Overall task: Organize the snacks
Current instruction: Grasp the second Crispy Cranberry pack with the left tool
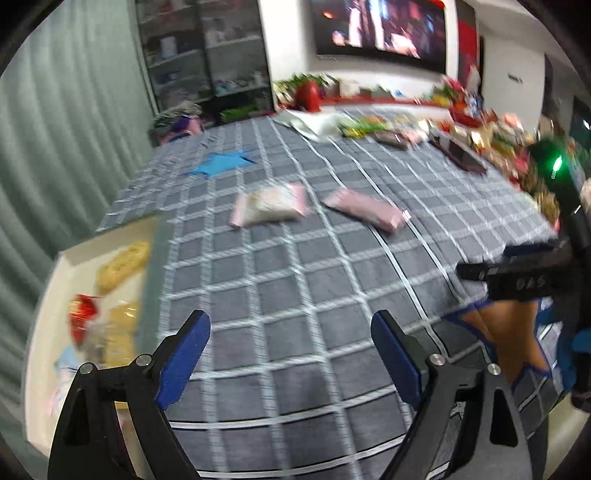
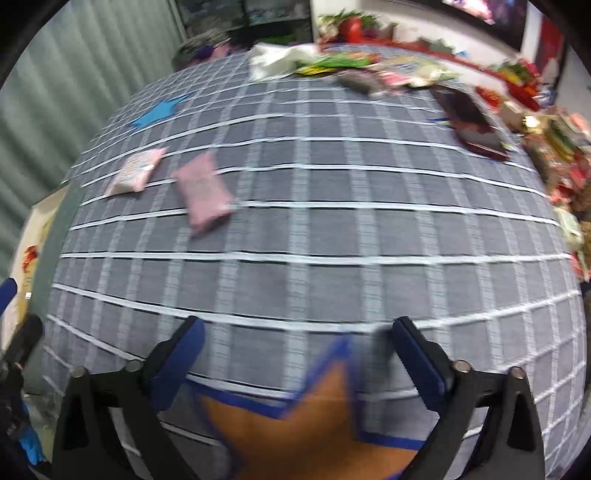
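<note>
Pink packets (image 1: 269, 205), (image 1: 364, 209) side by side at 12 o'clock; left gripper (image 1: 290, 360), right gripper (image 2: 297, 356) released, empty.

Grey checked tablecloth (image 1: 295, 280), blue star patch (image 1: 219, 164), orange star patch (image 2: 314, 417), wall screen (image 1: 380, 29), grey-green curtain (image 1: 66, 129)

Home living room — wall TV (image 1: 380, 29), curtain (image 1: 74, 129), glass-door shelf cabinet (image 1: 203, 55).
</note>
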The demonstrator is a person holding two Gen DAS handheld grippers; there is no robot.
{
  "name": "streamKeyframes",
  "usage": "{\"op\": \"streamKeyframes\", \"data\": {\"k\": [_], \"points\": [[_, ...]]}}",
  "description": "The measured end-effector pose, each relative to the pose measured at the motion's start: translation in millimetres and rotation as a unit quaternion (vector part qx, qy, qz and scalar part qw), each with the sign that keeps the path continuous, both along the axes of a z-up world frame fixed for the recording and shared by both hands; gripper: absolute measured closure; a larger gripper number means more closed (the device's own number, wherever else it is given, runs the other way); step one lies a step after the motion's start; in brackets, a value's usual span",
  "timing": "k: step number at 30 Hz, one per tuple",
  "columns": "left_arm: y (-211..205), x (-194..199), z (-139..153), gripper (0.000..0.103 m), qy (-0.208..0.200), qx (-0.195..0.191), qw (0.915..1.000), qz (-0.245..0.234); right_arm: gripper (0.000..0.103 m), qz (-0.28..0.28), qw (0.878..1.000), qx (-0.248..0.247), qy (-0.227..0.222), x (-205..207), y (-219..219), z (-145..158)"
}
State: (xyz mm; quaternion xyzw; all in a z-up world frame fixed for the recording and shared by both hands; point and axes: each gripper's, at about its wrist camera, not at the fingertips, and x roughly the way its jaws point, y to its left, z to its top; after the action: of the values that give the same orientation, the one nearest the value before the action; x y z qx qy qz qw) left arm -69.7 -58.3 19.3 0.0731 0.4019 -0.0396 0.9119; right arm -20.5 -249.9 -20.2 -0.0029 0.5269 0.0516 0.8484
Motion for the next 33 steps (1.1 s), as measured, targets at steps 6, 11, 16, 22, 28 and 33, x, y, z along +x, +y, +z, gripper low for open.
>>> {"op": "streamKeyframes", "data": {"k": [6, 11, 16, 22, 28, 33], "points": [[-21, 7, -22, 0.012, 0.032, 0.026, 0.9991, -0.002, 0.001, 0.021, 0.998, -0.039, -0.048, -12, -11, -6], [-10, 19, 4, 0.012, 0.007, 0.027, 0.9996, -0.003, 0.001, 0.024, 0.996, -0.036, -0.073, -22, -16, -6], [1, 63, 37, 0.012, -0.018, 0.055, 0.9983, 0.003, 0.001, 0.024, 0.996, -0.034, -0.077, -23, -13, -4], [13, 152, 30, 0.012, 0.013, 0.049, 0.9971, 0.056, 0.001, 0.026, 0.996, -0.033, -0.077, -24, -14, -4], [23, 216, -8, 0.012, 0.064, 0.075, 0.9857, 0.137, 0.001, 0.026, 0.996, -0.032, -0.077, -23, -14, -4], [40, 180, -26, 0.012, 0.095, -0.018, 0.9866, 0.132, 0.000, 0.026, 0.996, -0.032, -0.077, -23, -14, -4]]}}
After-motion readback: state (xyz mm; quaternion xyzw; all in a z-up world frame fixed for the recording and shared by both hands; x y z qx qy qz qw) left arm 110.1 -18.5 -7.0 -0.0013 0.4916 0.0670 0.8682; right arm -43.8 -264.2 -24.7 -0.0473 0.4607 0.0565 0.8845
